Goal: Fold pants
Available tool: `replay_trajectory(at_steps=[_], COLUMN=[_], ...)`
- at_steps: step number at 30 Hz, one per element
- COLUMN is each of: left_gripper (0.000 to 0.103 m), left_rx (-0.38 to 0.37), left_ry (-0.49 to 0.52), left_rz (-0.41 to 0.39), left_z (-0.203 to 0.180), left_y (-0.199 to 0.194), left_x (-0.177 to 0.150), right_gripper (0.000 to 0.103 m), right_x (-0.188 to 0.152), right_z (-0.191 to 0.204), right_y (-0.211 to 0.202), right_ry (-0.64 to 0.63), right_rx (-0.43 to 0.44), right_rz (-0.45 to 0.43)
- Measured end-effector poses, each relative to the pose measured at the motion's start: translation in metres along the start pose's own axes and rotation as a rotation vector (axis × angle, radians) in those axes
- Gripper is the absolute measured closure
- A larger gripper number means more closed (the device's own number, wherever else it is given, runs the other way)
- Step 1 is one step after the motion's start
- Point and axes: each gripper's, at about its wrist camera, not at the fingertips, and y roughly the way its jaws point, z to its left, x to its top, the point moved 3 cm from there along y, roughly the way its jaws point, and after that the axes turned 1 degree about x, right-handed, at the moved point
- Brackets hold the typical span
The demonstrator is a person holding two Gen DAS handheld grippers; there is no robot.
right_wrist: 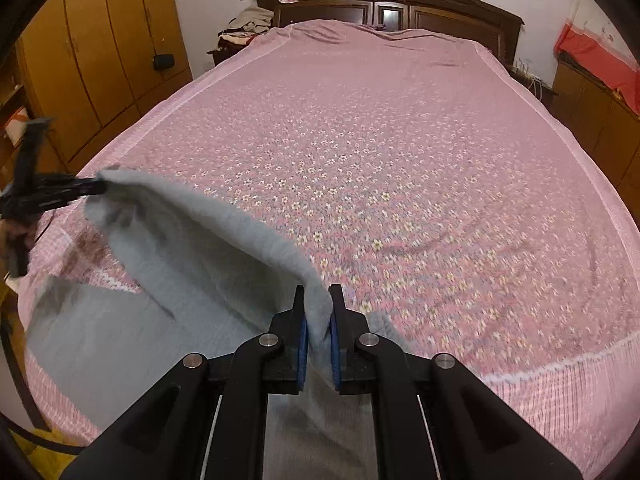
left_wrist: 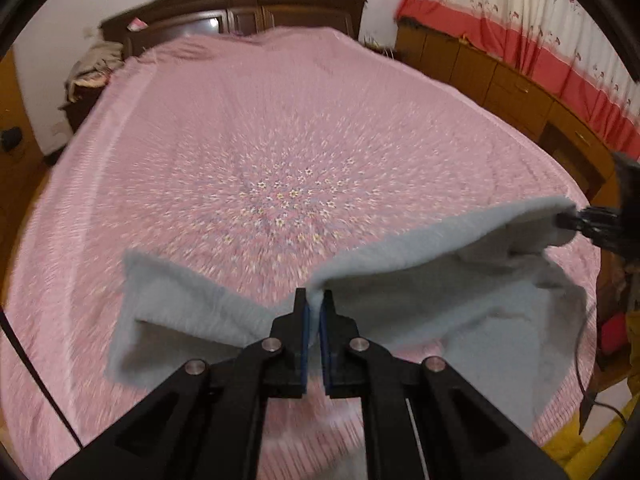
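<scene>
Light grey fleecy pants [left_wrist: 420,276] hang lifted over the near end of a bed with a pink flowered cover [left_wrist: 260,120]. My left gripper [left_wrist: 315,300] is shut on one edge of the cloth. The other end of that raised edge is pinched by my right gripper [left_wrist: 570,222] at the far right. In the right wrist view the right gripper [right_wrist: 318,304] is shut on the pants [right_wrist: 192,240], whose edge arcs away to the left gripper [right_wrist: 96,188]. The rest of the pants sags onto the bed cover [right_wrist: 420,140] below.
A dark wooden headboard [right_wrist: 400,4] closes the far end of the bed. A yellow-brown wardrobe [right_wrist: 100,40] stands on the left, low wooden cabinets [left_wrist: 500,84] under a red and white curtain [left_wrist: 540,20] on the right. A heap of clothes [right_wrist: 248,24] lies beside the headboard.
</scene>
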Motion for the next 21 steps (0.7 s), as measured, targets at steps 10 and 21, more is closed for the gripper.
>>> replay_trajectory(at_steps=[10, 21], left_gripper=[0.098, 0.098], left_rx=[-0.010, -0.038], left_ry=[-0.021, -0.199], left_rz=[-0.038, 0.096], left_z=[-0.059, -0.076], left_y=[-0.090, -0.069], left_x=[-0.081, -0.174], right_gripper=[0.093, 0.093], right_x=[-0.051, -0.115], right_z=[0.004, 0.008], right_y=[-0.029, -0.028], right_ry=[0.006, 0.062], right_rx=[0.002, 0.016], right_rz=[0.033, 0.108])
